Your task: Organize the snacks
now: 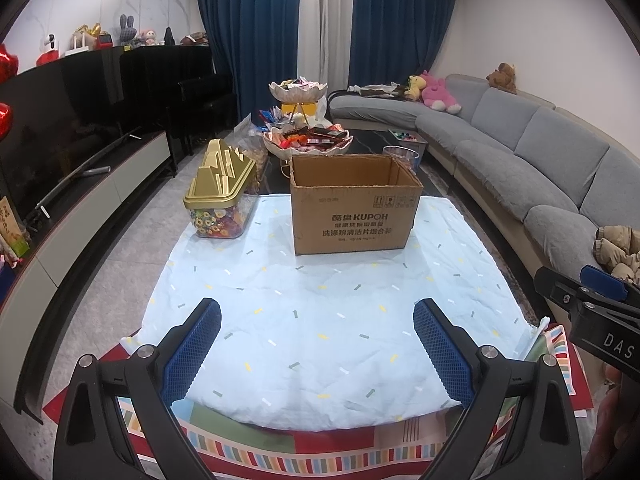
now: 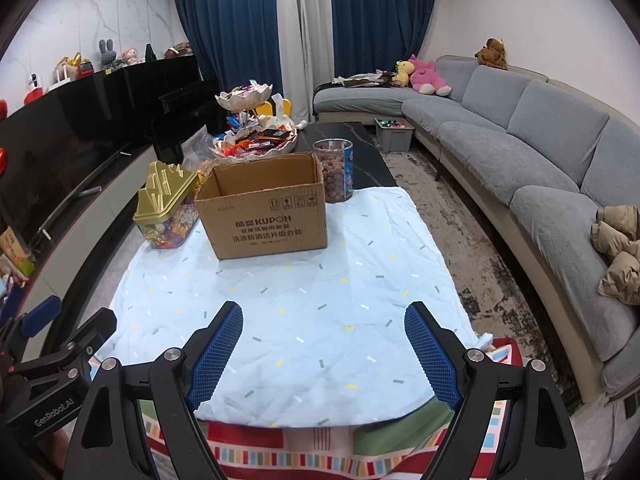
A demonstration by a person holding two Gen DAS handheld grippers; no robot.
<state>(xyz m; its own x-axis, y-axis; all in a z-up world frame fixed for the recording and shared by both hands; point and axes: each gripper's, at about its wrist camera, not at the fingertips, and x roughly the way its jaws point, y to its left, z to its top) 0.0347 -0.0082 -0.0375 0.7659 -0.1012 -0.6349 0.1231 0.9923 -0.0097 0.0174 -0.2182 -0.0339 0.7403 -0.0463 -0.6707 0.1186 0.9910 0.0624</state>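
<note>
An open cardboard box [image 1: 352,216] [image 2: 266,216] stands upright on the pale blue cloth [image 1: 320,320] [image 2: 288,300]; its inside looks bare as far as I can see. Left of it sits a clear candy tub with a gold lid [image 1: 220,196] [image 2: 168,208]. Behind the box are a shell-shaped bowl of wrapped snacks [image 1: 308,140] [image 2: 256,142] and a clear jar of brown balls [image 2: 334,170]. My left gripper [image 1: 317,316] and right gripper [image 2: 323,320] hover over the near cloth, both open and holding nothing, well short of the box.
A two-tier snack stand [image 1: 298,92] and a plastic bag of snacks [image 1: 252,140] crowd the far table. A TV console [image 1: 80,184] runs along the left, a grey sofa [image 2: 520,152] along the right. A striped mat [image 1: 320,448] lies under the cloth's near edge.
</note>
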